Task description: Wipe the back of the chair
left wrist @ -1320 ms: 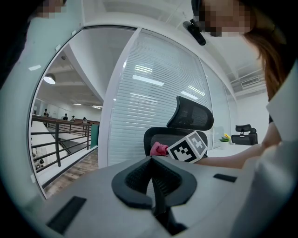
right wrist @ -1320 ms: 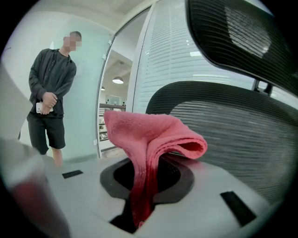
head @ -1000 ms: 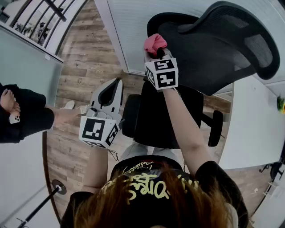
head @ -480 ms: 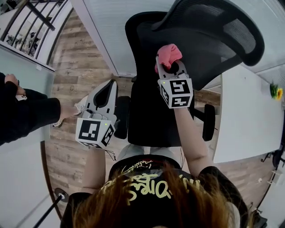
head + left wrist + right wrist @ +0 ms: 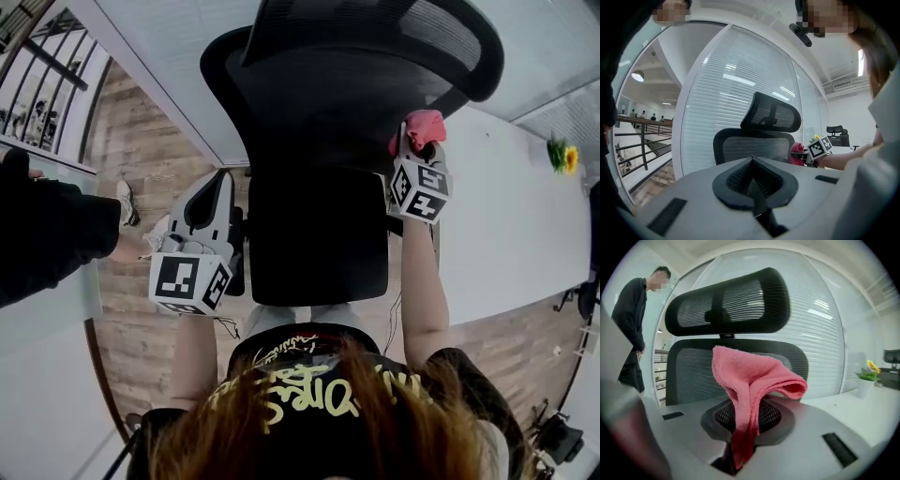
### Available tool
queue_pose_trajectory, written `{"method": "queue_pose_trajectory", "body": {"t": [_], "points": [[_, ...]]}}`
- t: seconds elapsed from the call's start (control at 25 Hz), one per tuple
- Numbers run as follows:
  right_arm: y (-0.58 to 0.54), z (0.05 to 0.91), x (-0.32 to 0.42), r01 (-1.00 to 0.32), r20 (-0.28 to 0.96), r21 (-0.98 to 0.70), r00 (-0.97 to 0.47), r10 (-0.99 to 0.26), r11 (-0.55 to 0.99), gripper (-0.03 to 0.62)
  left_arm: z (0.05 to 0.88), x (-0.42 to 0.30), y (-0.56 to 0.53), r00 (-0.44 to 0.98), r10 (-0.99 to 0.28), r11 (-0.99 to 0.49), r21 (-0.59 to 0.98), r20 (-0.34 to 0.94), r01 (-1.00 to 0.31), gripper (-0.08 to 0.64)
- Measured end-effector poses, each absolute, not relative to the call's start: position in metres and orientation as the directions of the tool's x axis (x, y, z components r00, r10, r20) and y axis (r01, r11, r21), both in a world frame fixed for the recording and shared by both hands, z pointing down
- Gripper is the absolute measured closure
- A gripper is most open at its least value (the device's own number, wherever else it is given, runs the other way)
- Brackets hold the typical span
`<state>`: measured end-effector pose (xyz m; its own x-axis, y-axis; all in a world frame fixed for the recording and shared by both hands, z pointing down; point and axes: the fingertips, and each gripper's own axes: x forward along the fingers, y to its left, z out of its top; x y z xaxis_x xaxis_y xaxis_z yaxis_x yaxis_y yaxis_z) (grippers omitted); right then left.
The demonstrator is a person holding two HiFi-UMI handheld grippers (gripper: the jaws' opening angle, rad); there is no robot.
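Note:
The black mesh office chair (image 5: pixel 319 103) stands in front of me with its back (image 5: pixel 693 369) and headrest (image 5: pixel 726 301) facing the grippers. My right gripper (image 5: pixel 418 145) is shut on a pink cloth (image 5: pixel 424 124) at the right edge of the chair back. In the right gripper view the cloth (image 5: pixel 752 380) droops from the jaws in front of the mesh. My left gripper (image 5: pixel 223 183) hangs shut and empty to the left of the chair, apart from it. The left gripper view shows its closed jaws (image 5: pixel 753 164), the chair (image 5: pixel 754 145) and the pink cloth (image 5: pixel 798 151) beyond.
A white table (image 5: pixel 506 216) with a small yellow-flowered plant (image 5: pixel 562 155) runs along the right. A person in black (image 5: pixel 47 234) stands close on the left. Behind the chair is a glass wall with blinds (image 5: pixel 726 84); a railing (image 5: pixel 37 75) lies far left.
The right gripper has carried the pink cloth rightwards across the chair back, from its left side to its right edge. The left gripper has stayed low at the left.

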<state>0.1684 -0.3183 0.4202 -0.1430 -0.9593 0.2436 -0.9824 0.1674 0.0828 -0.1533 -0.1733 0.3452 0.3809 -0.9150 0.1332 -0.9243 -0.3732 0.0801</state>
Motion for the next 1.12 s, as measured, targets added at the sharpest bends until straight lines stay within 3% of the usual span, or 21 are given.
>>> {"method": "queue_pose_trajectory", "body": {"t": [0.2, 0.4, 0.72, 1.12], "points": [[-0.328, 0.431, 0.236, -0.999, 0.285, 0.024, -0.014, -0.958, 0.022, 0.528, 0.345, -0.130, -0.175, 0.394, -0.909, -0.387, 0.077, 0.137, -0.919, 0.568], [-0.341, 0.447, 0.263, -0.999, 0.339, -0.031, 0.004, -0.941, -0.016, 0.528, 0.344, -0.112, -0.173, 0.392, -0.909, -0.385, 0.075, 0.143, -0.920, 0.568], [-0.361, 0.473, 0.261, -1.000, 0.405, 0.009, -0.011, -0.914, 0.016, 0.528, 0.348, -0.102, -0.171, 0.363, -0.919, -0.356, 0.069, 0.157, -0.932, 0.568], [-0.364, 0.474, 0.248, -0.998, 0.392, 0.054, 0.051, -0.919, -0.032, 0.528, 0.352, -0.108, -0.173, 0.342, -0.926, -0.333, 0.079, 0.162, -0.940, 0.568]]}}
